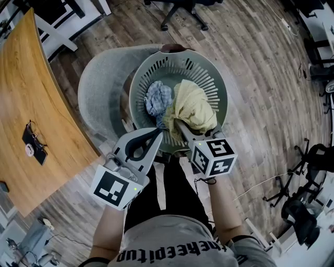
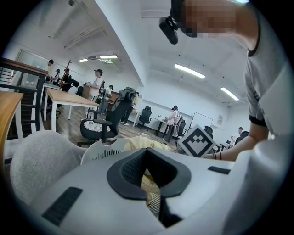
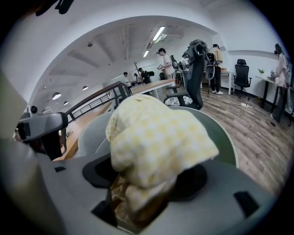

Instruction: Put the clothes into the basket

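Fingers [image 3: 202,180] of the right gripper [image 1: 181,128] stand spread wide, and the pale yellow checked cloth [image 3: 156,137] lies bunched in the gap between them and heaped over their tips, without being pinched. That cloth [image 1: 194,107] sits inside the round grey-green slatted plastic basket [image 1: 214,78], against its right wall and reaching nearly to the rim. Just left of it, lower in the basket, lies a crumpled blue-and-white patterned cloth [image 1: 157,99].

The left gripper [image 1: 156,133] hangs over the near rim of the basket with its fingertips pressed together and nothing between them. Through the loop of its dark pads only a bit of the yellow cloth and the basket slats can be seen. In the left gripper view the basket rim [image 2: 103,151] and the marker cube [image 2: 198,141] of the right gripper stand just beyond its tips.

In the right gripper view the heaped yellow cloth blocks most of the basket's inside. The basket rests on a rounded grey fabric seat [image 1: 102,88] that curves round its left side. A curved light wooden tabletop [image 1: 36,94] stands close to the left of the seat, with a small black item [image 1: 34,146] on it. Black office chairs [image 1: 182,15] stand well apart on the wood plank floor [image 1: 261,78].
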`<state>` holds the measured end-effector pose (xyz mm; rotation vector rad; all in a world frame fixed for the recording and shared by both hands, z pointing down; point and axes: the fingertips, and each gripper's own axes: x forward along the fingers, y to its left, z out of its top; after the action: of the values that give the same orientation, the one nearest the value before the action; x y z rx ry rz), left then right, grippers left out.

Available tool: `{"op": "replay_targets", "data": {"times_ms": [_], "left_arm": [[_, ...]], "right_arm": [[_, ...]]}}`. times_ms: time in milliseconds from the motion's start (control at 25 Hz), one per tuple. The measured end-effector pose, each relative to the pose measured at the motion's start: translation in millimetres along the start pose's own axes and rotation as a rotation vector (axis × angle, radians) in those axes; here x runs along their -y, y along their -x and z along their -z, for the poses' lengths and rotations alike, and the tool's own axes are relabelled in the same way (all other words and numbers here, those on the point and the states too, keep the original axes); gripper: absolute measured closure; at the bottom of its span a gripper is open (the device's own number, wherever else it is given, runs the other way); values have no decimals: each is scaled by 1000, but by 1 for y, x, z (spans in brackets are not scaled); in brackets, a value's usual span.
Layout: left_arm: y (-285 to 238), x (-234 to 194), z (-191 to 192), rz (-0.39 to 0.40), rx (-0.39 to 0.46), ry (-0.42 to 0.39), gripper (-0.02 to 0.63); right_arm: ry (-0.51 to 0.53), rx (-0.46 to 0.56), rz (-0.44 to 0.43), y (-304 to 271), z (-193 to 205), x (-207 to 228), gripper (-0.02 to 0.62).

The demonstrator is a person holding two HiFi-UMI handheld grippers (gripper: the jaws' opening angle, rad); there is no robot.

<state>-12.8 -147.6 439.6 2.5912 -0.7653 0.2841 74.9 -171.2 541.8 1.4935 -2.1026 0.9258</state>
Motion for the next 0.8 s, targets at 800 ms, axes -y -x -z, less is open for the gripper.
{"op": "replay_targets", "data": {"times_ms": [800], "left_arm": [[-1,8,-1,12,0,-9,592]], "right_arm": [[7,-37,-13,8,9,-7,302]]}}
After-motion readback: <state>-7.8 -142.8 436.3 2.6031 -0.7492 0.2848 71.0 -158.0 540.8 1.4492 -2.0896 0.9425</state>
